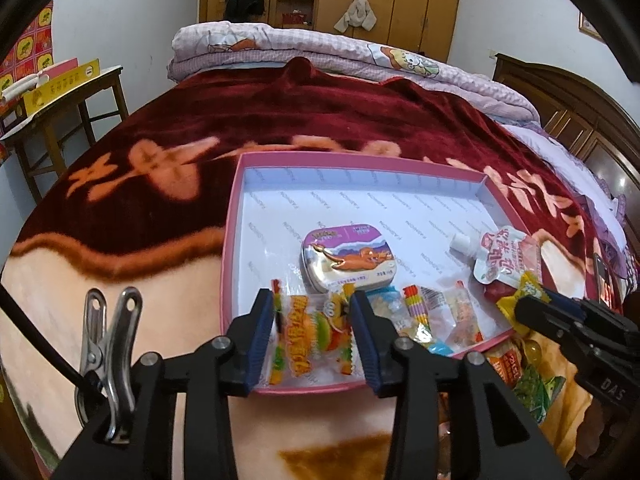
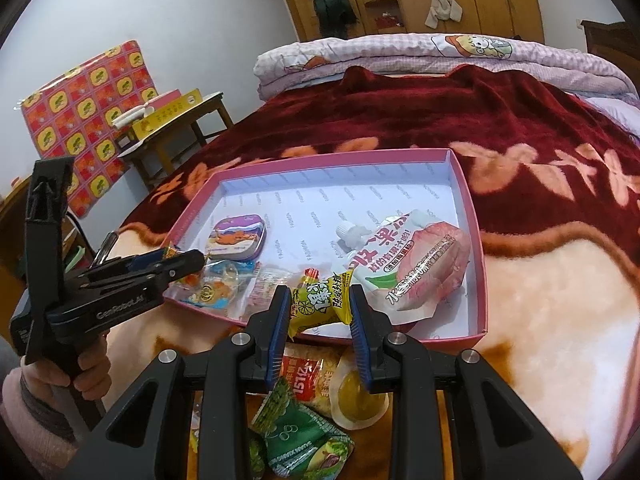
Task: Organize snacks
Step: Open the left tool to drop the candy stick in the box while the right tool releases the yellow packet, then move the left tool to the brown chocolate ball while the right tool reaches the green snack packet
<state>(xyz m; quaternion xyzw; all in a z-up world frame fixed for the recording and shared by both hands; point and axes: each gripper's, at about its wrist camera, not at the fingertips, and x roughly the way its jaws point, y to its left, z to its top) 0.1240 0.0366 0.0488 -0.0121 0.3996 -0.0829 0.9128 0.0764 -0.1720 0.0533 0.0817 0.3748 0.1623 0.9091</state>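
Bedroom with wooden wardrobes at the back; bed covered by a dark red and cream blanket (image 1: 168, 216), and on it a shallow pink box (image 1: 240, 216) as the landmark for all else.

Inside the box, toward its middle: a purple tin (image 1: 347, 260). Near the box's right wall: a white spouted juice pouch (image 2: 400, 264). Along the box's near edge: a row of small wrapped sweets. Outside the box, just before its near rim, on the blanket: a green packet (image 2: 304, 440), an orange packet and a yellow jelly cup (image 2: 358, 398), not yet put away.

Left gripper (image 1: 314, 320) over the box's near-left corner, jaws slightly spread around a burger-print gummy packet (image 1: 312, 328); packet lying on the box floor, pads flanking it, no clear pinch. Right gripper (image 2: 320, 306) over the box's near rim, pinching a yellow lemon candy (image 2: 320, 300) by its two ends, above the rim and not yet down.

Risks from here, as judgement: gummy packet snagging on a left pad during withdrawal and sliding out over the low rim; lemon candy let go too close to the rim and tipping onto the blanket; box shifting or tilting on the soft bedding under a downward push; the two grippers bumping, working close together at the same near edge.
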